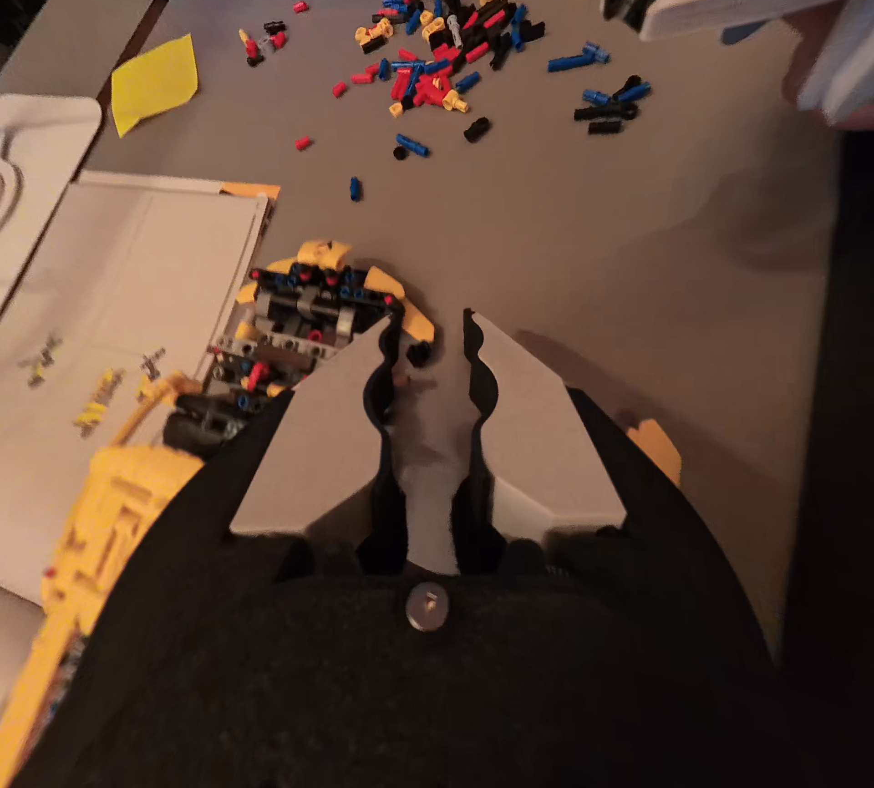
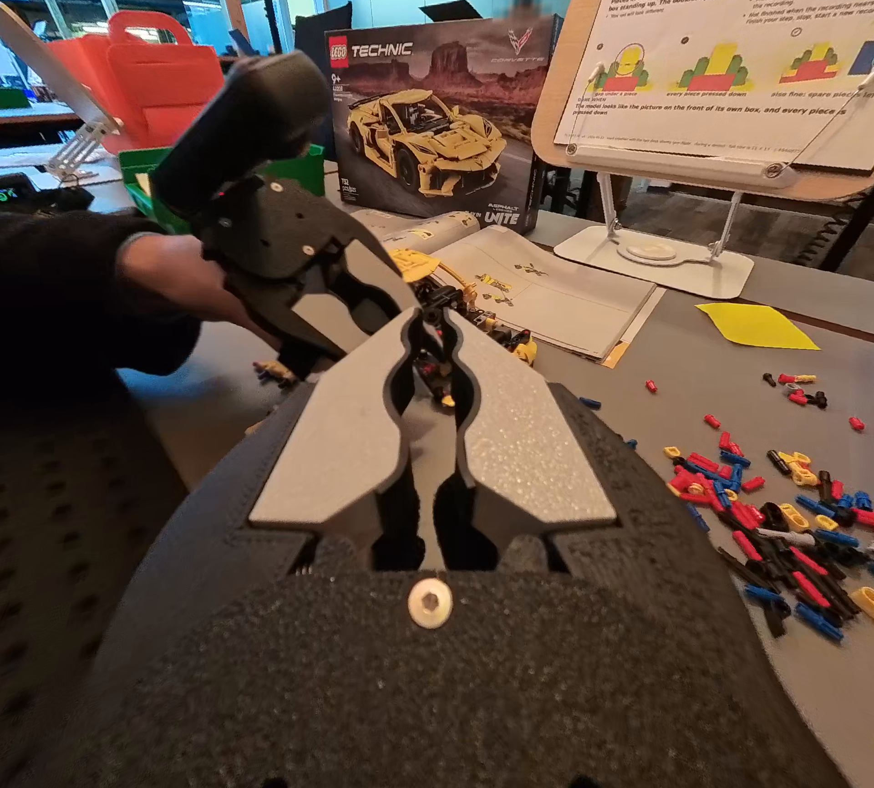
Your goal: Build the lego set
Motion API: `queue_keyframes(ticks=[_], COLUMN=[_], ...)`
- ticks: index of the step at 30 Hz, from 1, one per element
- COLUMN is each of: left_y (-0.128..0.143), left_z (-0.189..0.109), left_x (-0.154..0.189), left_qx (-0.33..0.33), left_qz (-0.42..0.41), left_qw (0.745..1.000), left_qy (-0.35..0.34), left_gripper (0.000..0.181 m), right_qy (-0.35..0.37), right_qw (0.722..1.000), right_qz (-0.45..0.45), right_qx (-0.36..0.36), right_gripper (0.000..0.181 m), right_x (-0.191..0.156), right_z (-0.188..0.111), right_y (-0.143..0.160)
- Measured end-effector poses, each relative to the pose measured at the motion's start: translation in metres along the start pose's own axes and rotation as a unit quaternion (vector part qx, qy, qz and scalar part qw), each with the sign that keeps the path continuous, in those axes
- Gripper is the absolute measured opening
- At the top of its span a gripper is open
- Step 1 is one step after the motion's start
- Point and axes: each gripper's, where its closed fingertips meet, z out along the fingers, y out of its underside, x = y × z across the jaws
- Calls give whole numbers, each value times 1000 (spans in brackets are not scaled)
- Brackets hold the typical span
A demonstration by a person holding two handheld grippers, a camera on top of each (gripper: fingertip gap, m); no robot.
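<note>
**Left gripper beside the half-built car, right one held off**

The half-built yellow car (image 1: 307,316) lay on the grey table (image 1: 615,245), partly on the open booklet (image 1: 142,292). Its long axis ran roughly along the left gripper's (image 1: 429,316) reach, just off that gripper's left finger. That gripper was spread and held nothing, with a small black piece (image 1: 418,354) on the table near its tips. It looked much the nearer to the car.

The right gripper (image 2: 431,313) had its fingers drawn almost together. Something small and black showed at the tips, but I cannot tell whether it was pinched or was part of the car behind. The pile of loose pieces (image 1: 444,41) lay ahead of the left gripper, well apart from the car.

The set's box (image 2: 435,117) stood behind the booklet, bearing a brand logo and a picture of a yellow sports car. A printed sheet (image 2: 738,32) on a stand (image 2: 662,259) carried readable text and diagrams.
</note>
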Motion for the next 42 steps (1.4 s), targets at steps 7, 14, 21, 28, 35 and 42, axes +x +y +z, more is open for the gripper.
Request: queue_keyframes(ticks=[7, 14, 21, 28, 35, 42], left_y=[13, 21, 14, 25, 77, 69], left_z=[12, 15, 2, -66, -104, -65], left_x=[-9, -11, -10, 16, 36, 33], left_qx=[-63, -86, -47, 64, 54, 4], left_qz=[42, 24, -4, -118, -86, -72], left_qw=[994, 985, 988, 991, 991, 996], left_qy=[-76, -145, -145, 7, 90, 49], left_gripper=[25, 20, 0, 0, 0, 26], right_qy=[-12, -25, -27, -32, -34, -36], right_qw=[999, 998, 998, 999, 999, 999], right_qz=[31, 44, 44, 38, 28, 16], right_qx=[25, 26, 22, 9, -8, -25], right_gripper=[6, 6, 6, 6, 6, 6], right_x=[3, 3, 2, -2, -5, -8], right_z=[-8, -7, -5, -1, 3, 8], right_y=[-7, -7, -5, -1, 5, 11])
